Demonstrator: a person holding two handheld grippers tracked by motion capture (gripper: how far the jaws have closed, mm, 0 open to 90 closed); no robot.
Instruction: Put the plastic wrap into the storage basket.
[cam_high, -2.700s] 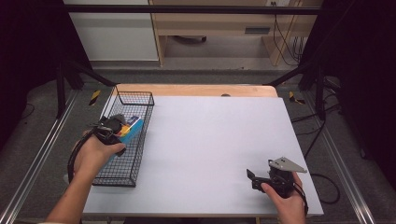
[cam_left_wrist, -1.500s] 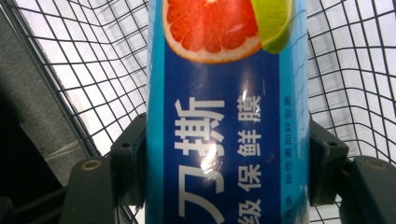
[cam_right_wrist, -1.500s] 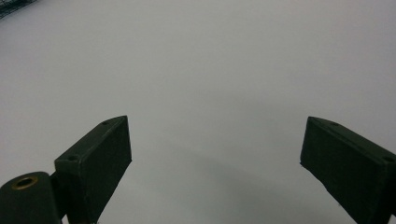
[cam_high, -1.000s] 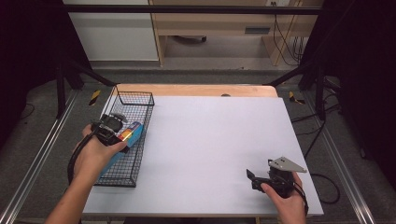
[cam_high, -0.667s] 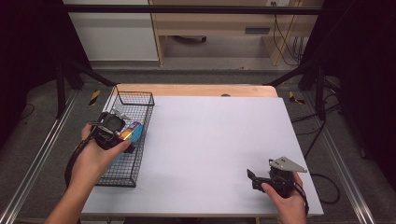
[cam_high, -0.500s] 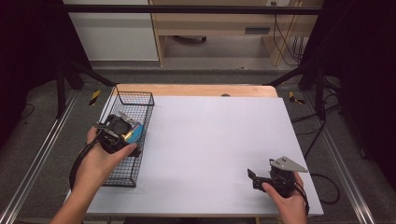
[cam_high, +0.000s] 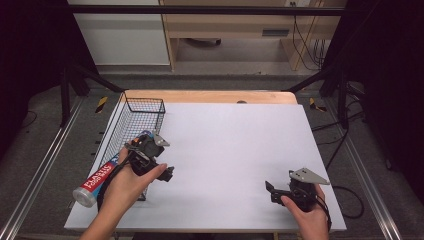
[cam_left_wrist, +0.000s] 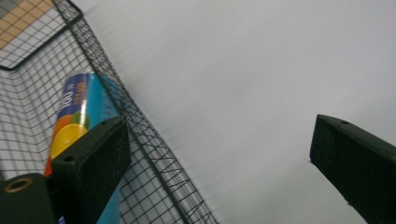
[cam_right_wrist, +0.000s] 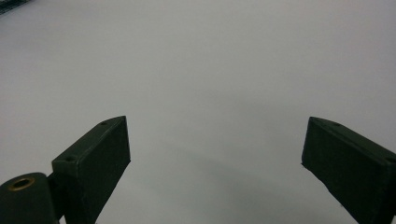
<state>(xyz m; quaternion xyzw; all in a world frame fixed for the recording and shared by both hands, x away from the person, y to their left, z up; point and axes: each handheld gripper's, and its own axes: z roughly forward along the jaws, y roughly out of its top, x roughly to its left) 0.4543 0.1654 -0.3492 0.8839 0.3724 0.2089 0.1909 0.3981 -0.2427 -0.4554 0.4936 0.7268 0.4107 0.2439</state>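
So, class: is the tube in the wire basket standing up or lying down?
Lying down. The tube rests lengthwise in the basket, its near end sticking out past the basket's near edge; the left gripper view shows it flat against the mesh.

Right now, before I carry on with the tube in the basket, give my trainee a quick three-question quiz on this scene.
1. True or false: the left gripper grips the tube.
2. Where does the tube lie? A) on the white table top B) in the wire basket, one end past its near edge C) in the right gripper
3. What lies between the right gripper's jaws?

Key: 1 false, jaws open and empty; 2 B; 3 nothing, just bare table.
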